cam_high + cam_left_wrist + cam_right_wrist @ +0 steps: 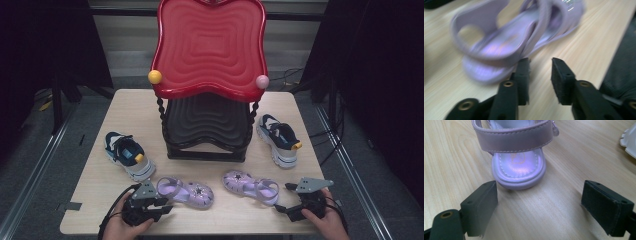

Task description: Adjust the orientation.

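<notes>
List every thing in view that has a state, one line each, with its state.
Left purple sandal: lying flat on the table, just ahead of the left tool.
Right purple sandal: flat, heel toward the right tool, not held.
Left sneaker: upright on its sole, left of the rack.
Right sneaker: upright, right of the rack.
Shoe rack: standing, both shelves bare.
Left tool: narrowly open, holding nothing.
Right tool: wide open, holding nothing.
</notes>
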Available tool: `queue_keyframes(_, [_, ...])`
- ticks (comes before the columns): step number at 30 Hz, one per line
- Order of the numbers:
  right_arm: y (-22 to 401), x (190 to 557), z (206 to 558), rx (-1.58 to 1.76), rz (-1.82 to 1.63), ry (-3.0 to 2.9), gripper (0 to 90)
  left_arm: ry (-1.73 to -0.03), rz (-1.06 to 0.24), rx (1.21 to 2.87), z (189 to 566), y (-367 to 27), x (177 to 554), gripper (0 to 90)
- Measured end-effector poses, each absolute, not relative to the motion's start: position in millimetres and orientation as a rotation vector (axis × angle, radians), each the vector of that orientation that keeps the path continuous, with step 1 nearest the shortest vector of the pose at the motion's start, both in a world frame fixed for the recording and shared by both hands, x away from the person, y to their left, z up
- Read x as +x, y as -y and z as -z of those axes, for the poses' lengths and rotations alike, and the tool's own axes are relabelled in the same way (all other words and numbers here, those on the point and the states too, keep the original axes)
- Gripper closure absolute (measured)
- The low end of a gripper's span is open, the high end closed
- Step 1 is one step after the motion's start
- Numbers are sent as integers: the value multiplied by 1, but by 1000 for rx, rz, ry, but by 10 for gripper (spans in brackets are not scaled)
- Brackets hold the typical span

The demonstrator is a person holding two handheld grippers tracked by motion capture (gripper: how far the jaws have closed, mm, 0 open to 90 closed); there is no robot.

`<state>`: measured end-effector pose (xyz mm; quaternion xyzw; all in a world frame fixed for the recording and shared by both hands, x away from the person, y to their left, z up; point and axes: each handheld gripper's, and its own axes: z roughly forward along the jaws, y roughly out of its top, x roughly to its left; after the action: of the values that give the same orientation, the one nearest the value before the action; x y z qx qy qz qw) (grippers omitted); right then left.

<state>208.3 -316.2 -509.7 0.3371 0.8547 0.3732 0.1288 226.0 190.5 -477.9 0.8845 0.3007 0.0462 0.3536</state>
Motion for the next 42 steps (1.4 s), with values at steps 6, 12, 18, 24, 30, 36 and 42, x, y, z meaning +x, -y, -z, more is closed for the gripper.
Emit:
queue_keyframes(6, [316, 208, 510, 980, -1086, -2485, 131, -855, -160, 2250, 477, -216, 233, 648])
queue_keyframes(12, [316, 209, 510, 981, -1087, -2486, 131, -871, -165, 2214, 482, -227, 244, 620])
queue_keyframes(18, [316, 209, 510, 979, -1088, -2487, 131, -850, -170, 2213, 492, -224, 255, 464])
queue_keyframes(24, [316, 209, 510, 983, -1089, -2485, 132, -769, -200, 2232, 500, -215, 265, 288])
queue_keyframes(30, [316, 210, 509, 982, -1083, -2486, 131, -692, -193, 2248, 502, -214, 263, 247])
queue_keyframes(36, [316, 210, 510, 979, -1083, -2486, 131, -685, -191, 2251, 502, -210, 261, 231])
queue_keyframes(42, [316, 210, 509, 982, -1082, -2486, 131, -645, -185, 2244, 502, -207, 258, 326])
